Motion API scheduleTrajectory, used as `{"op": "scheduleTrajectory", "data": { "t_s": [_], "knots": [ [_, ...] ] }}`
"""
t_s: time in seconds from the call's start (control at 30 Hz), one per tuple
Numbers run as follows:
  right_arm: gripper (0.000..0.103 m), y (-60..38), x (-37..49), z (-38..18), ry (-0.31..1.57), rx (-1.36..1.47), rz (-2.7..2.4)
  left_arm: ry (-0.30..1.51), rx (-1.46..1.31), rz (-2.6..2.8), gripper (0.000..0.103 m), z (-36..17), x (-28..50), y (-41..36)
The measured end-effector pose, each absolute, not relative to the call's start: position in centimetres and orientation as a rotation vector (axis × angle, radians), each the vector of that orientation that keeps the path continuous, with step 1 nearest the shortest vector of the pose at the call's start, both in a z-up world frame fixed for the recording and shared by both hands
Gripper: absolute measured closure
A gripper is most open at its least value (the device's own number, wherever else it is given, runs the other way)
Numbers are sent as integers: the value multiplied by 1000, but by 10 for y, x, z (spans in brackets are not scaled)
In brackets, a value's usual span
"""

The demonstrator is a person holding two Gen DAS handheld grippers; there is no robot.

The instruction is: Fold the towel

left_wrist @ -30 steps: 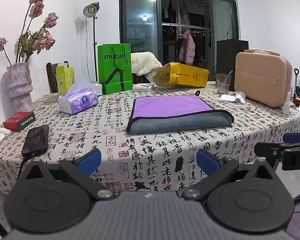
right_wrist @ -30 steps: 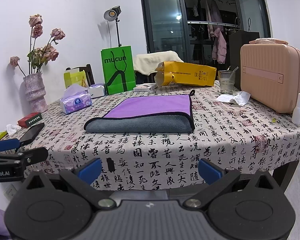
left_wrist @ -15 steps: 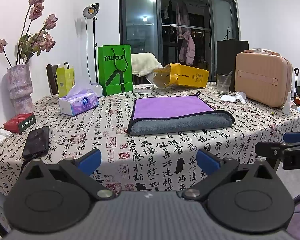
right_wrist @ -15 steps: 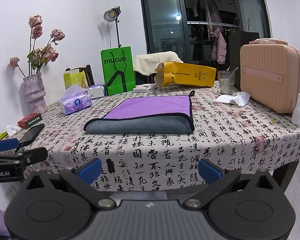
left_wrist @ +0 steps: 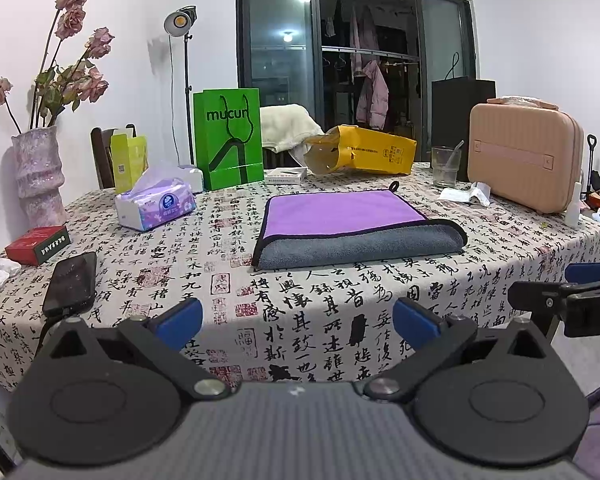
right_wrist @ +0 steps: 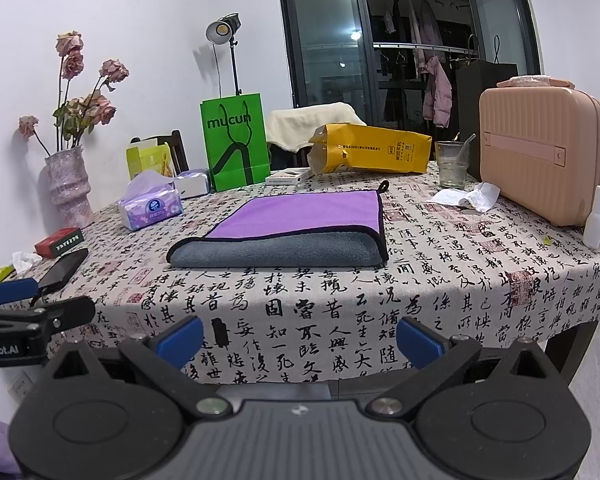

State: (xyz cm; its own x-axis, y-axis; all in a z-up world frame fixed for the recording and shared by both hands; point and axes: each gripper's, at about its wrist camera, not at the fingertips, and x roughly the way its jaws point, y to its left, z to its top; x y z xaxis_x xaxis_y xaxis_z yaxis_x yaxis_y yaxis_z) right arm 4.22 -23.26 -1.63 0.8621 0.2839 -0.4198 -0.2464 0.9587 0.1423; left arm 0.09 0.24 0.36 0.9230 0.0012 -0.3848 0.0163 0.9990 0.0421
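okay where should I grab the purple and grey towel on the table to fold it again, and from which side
Take the towel at its two near corners, where the rolled grey fold faces you: the left hand-held gripper at the left one, the right hand-held gripper at the right one. Come in low from the table's front edge; the fold there looks thick enough to pinch, and both grippers are open and empty.

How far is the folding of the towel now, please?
One fold looks done: the towel lies doubled on the tablecloth, grey fold edge toward the cameras. Nothing is in hand; the left gripper and right gripper are open, short of the table. Any further fold remains.
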Motion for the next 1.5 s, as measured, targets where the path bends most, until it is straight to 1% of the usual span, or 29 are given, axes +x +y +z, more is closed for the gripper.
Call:
{"op": "scheduleTrajectory", "data": {
  "t_s": [0.23,0.47,0.73,0.97,1.4,1.5],
  "knots": [
    [0,-234,45,-18,453,95,272,390,65,1,0,-5,5,0],
    [0,-245,53,-19,409,111,215,390,52,9,0,-15,24,2],
    [0,-245,68,-30,334,52,184,441,24,-16,0,-28,62,9],
    [0,-244,91,-38,289,14,175,423,4,-23,0,-23,102,19],
    [2,-256,154,-43,335,40,174,439,78,-50,0,-27,187,28],
    [5,-257,170,-47,362,32,186,459,90,-64,0,-31,202,31]
  ]
}}
